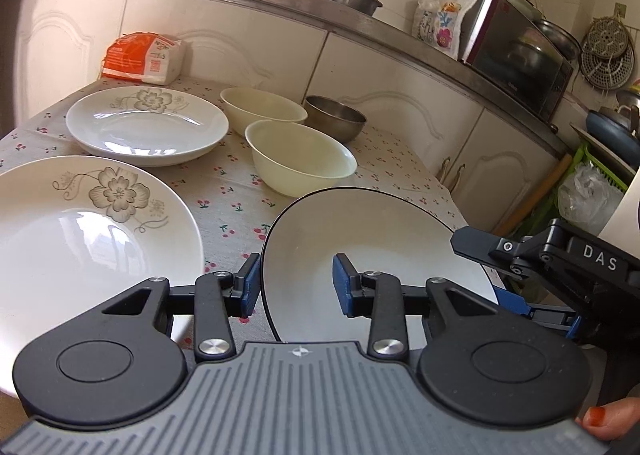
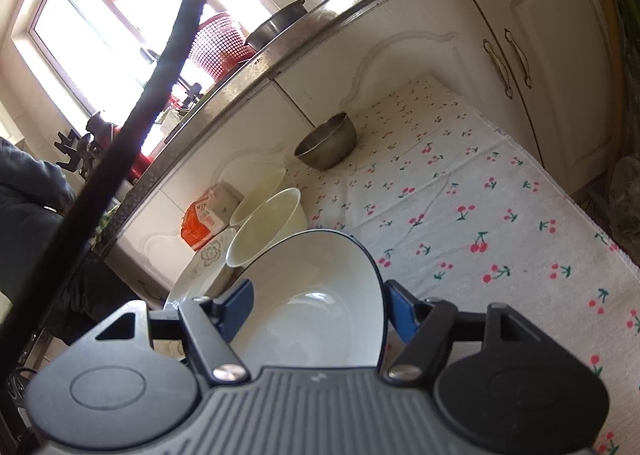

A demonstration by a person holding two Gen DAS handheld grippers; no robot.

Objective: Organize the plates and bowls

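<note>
A white plate with a dark rim (image 1: 372, 239) is tilted above the cherry-print tablecloth (image 1: 228, 199). My left gripper (image 1: 296, 283) is open, its blue pads (image 1: 250, 283) straddling the plate's near edge. My right gripper (image 2: 320, 311) has a blue pad on each side of the same plate (image 2: 316, 295); whether it clamps it is unclear. Two flower-print plates (image 1: 80, 231) (image 1: 148, 125), two cream bowls (image 1: 300, 159) (image 1: 262, 107) and a steel bowl (image 1: 336, 115) sit on the table.
An orange-and-white bag (image 1: 140, 59) lies at the table's back left. White cabinets (image 1: 400, 91) and a counter with a microwave (image 1: 516, 51) stand behind. The right part of the cloth (image 2: 500, 215) holds nothing.
</note>
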